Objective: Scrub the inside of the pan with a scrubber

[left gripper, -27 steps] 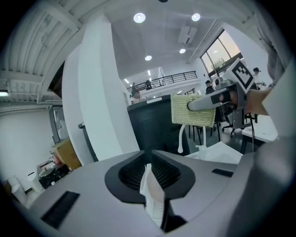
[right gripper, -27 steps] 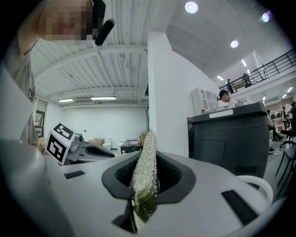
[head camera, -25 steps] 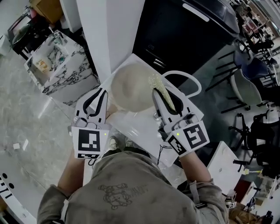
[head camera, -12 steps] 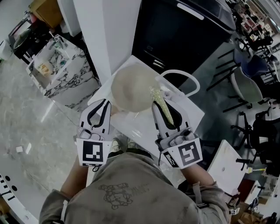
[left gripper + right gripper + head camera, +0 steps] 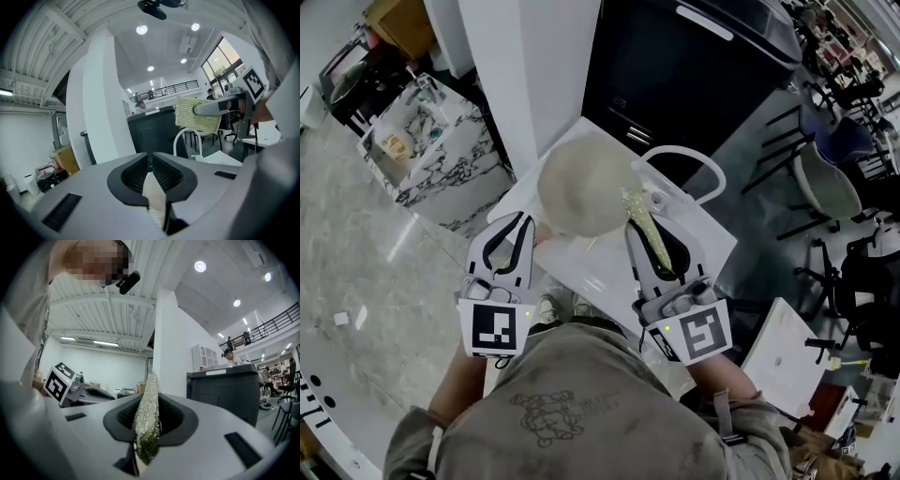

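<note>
- Beige pan above the white table: stiff, slick, probably light. Best taken by the handle.
- My left gripper is nipped tight on a pale strip, the handle I reckon.
- My right gripper clamps the soft scrubber, tip by the pan rim.

White table, white loop at far edge

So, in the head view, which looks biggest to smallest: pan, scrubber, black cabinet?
Largest to smallest:
black cabinet, biggest even though it is farthest away
pan
scrubber, only a narrow strip
</note>
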`<action>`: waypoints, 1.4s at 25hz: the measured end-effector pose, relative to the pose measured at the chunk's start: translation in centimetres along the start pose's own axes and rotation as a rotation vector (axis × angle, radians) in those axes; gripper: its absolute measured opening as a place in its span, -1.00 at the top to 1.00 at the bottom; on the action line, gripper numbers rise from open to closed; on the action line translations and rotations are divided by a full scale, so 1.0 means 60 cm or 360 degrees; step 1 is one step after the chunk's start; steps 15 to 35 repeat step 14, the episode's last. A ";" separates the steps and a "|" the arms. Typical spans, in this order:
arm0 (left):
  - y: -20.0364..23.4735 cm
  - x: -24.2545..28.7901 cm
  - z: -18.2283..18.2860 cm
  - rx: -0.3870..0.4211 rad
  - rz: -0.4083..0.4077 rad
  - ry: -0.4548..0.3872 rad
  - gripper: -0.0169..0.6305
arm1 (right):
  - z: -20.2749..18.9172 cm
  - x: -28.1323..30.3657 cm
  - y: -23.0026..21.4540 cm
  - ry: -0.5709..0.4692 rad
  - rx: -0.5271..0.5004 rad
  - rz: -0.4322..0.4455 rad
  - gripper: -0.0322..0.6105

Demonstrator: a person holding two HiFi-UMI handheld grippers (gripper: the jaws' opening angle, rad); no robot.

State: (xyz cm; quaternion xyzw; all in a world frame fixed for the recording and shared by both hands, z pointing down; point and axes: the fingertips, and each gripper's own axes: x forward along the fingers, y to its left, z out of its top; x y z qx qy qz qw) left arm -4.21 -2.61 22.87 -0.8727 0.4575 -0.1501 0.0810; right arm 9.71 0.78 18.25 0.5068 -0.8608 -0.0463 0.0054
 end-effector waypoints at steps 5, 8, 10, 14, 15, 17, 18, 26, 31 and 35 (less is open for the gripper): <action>-0.001 -0.005 0.002 -0.0005 -0.0001 -0.0001 0.82 | 0.003 -0.006 -0.001 -0.0002 -0.0002 -0.0017 0.67; -0.001 -0.006 0.004 0.0003 -0.0003 -0.0002 0.82 | 0.005 -0.008 -0.002 -0.0003 -0.0003 -0.0024 0.67; 0.001 -0.007 0.005 0.0008 -0.0002 -0.0008 0.82 | 0.006 -0.008 -0.001 -0.0004 -0.0005 -0.0025 0.67; 0.007 -0.014 0.004 0.0004 0.0000 -0.0018 0.82 | 0.007 -0.006 0.006 -0.0014 -0.0008 -0.0029 0.67; 0.007 -0.014 0.004 0.0004 0.0000 -0.0018 0.82 | 0.007 -0.006 0.006 -0.0014 -0.0008 -0.0029 0.67; 0.007 -0.014 0.004 0.0004 0.0000 -0.0018 0.82 | 0.007 -0.006 0.006 -0.0014 -0.0008 -0.0029 0.67; 0.007 -0.014 0.004 0.0004 0.0000 -0.0018 0.82 | 0.007 -0.006 0.006 -0.0014 -0.0008 -0.0029 0.67; 0.007 -0.014 0.004 0.0004 0.0000 -0.0018 0.82 | 0.007 -0.006 0.006 -0.0014 -0.0008 -0.0029 0.67; 0.007 -0.014 0.004 0.0004 0.0000 -0.0018 0.82 | 0.007 -0.006 0.006 -0.0014 -0.0008 -0.0029 0.67; 0.007 -0.014 0.004 0.0004 0.0000 -0.0018 0.82 | 0.007 -0.006 0.006 -0.0014 -0.0008 -0.0029 0.67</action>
